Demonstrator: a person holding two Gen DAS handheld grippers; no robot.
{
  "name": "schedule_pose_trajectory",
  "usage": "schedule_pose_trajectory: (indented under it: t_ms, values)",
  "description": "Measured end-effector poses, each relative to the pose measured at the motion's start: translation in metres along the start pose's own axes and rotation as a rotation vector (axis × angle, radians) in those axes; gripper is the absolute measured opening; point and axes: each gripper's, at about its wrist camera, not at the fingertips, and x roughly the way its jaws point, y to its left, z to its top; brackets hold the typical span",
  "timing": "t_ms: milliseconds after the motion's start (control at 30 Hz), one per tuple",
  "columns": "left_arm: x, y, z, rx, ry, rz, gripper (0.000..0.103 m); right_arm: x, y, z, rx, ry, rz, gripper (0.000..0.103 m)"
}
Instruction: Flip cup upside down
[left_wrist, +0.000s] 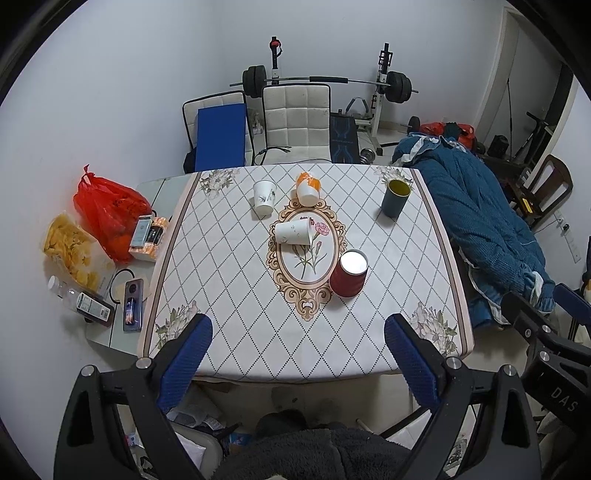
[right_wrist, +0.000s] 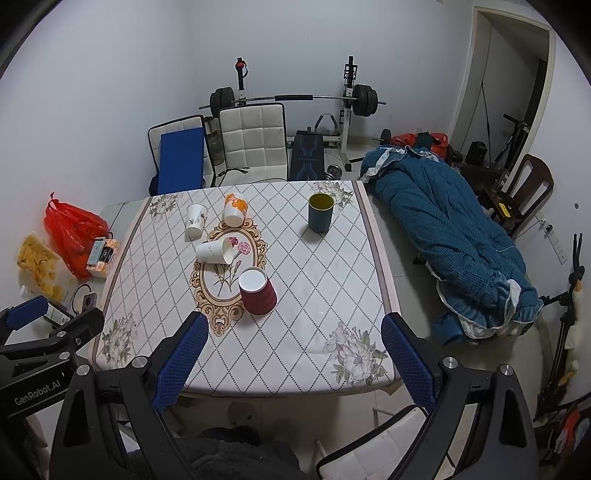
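Several cups are on the patterned tablecloth (left_wrist: 240, 325). A dark blue-grey cup (left_wrist: 395, 198) (right_wrist: 320, 213) stands upright at the far right. A red cup (left_wrist: 349, 273) (right_wrist: 257, 291) stands upside down near the middle. A white paper cup (left_wrist: 293, 232) (right_wrist: 215, 251) lies on its side. A white floral cup (left_wrist: 263, 197) (right_wrist: 195, 220) and an orange-and-white cup (left_wrist: 307, 188) (right_wrist: 234, 209) stand upside down at the back. My left gripper (left_wrist: 297, 354) and right gripper (right_wrist: 295, 354) are open and empty, above the table's near edge.
A red bag (left_wrist: 107, 210), snack bag (left_wrist: 72, 251), bottle and phone sit on a side surface left of the table. Two white chairs (left_wrist: 295, 122) and a barbell rack stand behind. A blue quilt (right_wrist: 454, 243) lies to the right.
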Motion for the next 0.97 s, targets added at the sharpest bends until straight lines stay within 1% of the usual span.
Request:
schedule_pose_trajectory:
  t_ms: [967]
  values:
    - [-0.002,0.0071,0.0012,-0.01,-0.001,0.003,0.095,-0.0028,0.0076,0.0001,-0.011,-0.004,0.015,0.097]
